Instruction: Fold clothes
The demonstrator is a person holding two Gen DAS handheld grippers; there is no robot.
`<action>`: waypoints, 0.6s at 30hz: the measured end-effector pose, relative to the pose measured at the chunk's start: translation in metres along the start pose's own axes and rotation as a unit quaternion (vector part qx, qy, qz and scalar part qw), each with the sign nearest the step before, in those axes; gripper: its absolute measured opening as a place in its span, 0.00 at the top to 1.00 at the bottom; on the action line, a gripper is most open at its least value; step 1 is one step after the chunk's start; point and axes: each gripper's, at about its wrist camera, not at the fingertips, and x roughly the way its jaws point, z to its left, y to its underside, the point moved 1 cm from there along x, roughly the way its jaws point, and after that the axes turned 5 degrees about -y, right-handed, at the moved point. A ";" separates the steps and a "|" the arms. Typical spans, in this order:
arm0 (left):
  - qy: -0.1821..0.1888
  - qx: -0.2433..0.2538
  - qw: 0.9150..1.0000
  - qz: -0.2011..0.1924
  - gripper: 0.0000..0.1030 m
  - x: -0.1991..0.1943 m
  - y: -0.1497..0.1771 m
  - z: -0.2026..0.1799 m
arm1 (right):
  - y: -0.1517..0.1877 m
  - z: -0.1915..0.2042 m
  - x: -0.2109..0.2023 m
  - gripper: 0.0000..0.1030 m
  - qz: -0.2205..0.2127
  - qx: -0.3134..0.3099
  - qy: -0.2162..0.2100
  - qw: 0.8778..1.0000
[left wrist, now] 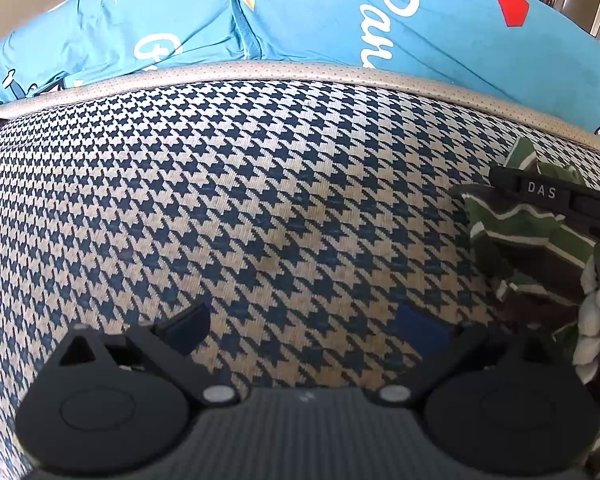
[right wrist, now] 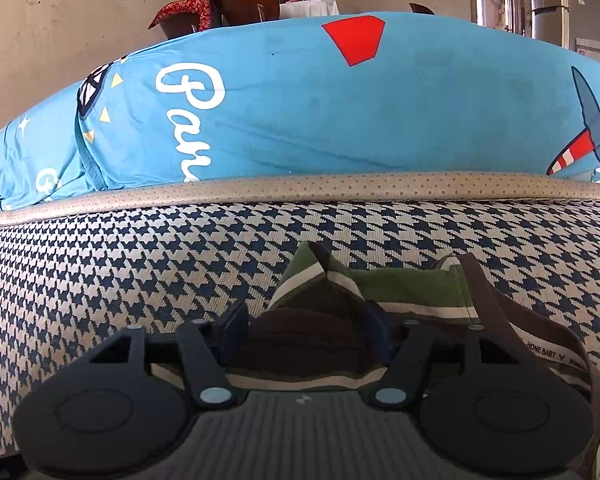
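Presently a small green garment (right wrist: 384, 292) with cream and brown stripes and a brown printed waistband is seen bunched on the houndstooth seat cushion (right wrist: 140, 264), at the right of the left-wrist view and directly ahead of the right gripper (right wrist: 306, 330). That gripper's fingers are set apart on either side of a raised fold; whether cloth is actually pinched cannot be told. The left gripper (left wrist: 302, 330) is spread wide over bare cushion, holding nothing. The heap would fit a garment waiting to be spread flat as well as one being gathered mid-fold. For a clean hold, a single hem or edge should be taken rather than a thick bunch, since the soft knit is likely to slump and drag on the coarse weave. Beyond the dotted beige piping (right wrist: 340, 188) a smooth blue printed pillow (right wrist: 300, 112) is propped.
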 end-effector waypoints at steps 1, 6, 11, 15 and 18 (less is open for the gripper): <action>0.001 0.001 1.000 0.000 0.00 0.003 -0.003 0.001 | -0.001 0.000 -0.001 0.63 -0.002 0.003 -0.004 1.000; 0.003 0.004 1.000 -0.008 0.00 0.016 -0.019 0.006 | -0.005 0.002 -0.005 0.88 -0.011 0.018 -0.025 0.999; -0.008 -0.004 1.000 -0.025 0.00 0.024 -0.033 -0.022 | -0.014 0.020 -0.016 0.90 -0.034 0.021 -0.072 0.997; -0.028 -0.028 0.999 -0.036 0.00 0.041 -0.063 0.020 | -0.018 0.046 -0.024 0.90 -0.045 0.022 -0.139 0.989; -0.038 -0.053 0.997 -0.039 0.00 0.051 -0.079 0.060 | -0.018 0.066 -0.028 0.90 -0.044 0.017 -0.191 0.980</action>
